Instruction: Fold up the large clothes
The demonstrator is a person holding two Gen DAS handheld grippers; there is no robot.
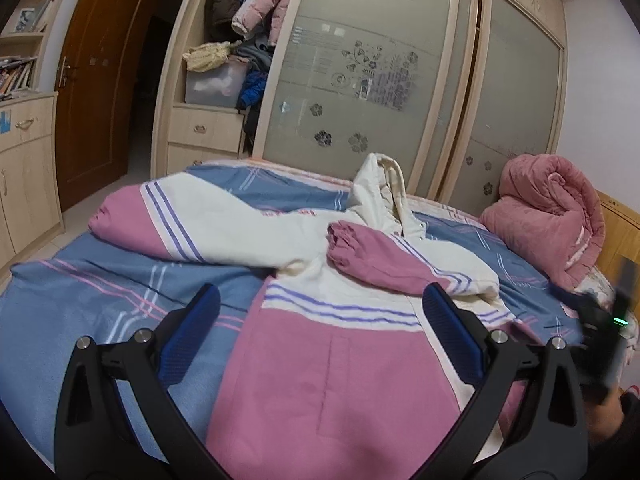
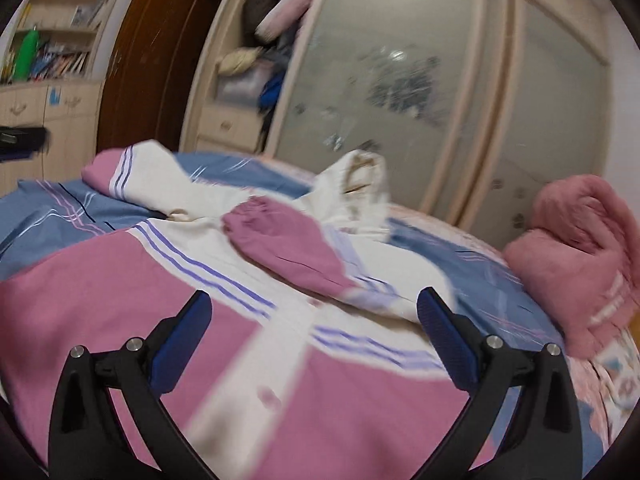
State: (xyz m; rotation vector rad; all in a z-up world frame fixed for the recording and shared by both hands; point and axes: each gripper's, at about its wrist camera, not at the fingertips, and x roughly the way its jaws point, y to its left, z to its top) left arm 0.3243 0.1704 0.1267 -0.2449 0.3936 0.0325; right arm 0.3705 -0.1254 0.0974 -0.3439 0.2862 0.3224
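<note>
Pink/cream hooded jacket [image 1: 328, 360] lies flat on bed [image 1: 80, 300], R sleeve [image 1: 376, 260] folded across chest, L sleeve [image 1: 168, 220] spread out. L tongs [image 1: 320, 320] wide open, empty, over hem. R tongs [image 2: 316, 328] wide open, nothing held; prob free for next fold

Pink and cream hooded jacket [image 1: 320, 360] with thin purple stripes, spread flat on the bed [image 1: 80, 312] with its front up. One pink-cuffed sleeve [image 1: 376, 260] folded in across the chest, the other sleeve [image 1: 168, 220] stretched out sideways over the blue bedcover. Cream hood [image 1: 380, 188] bunched upright at the far end.
</note>
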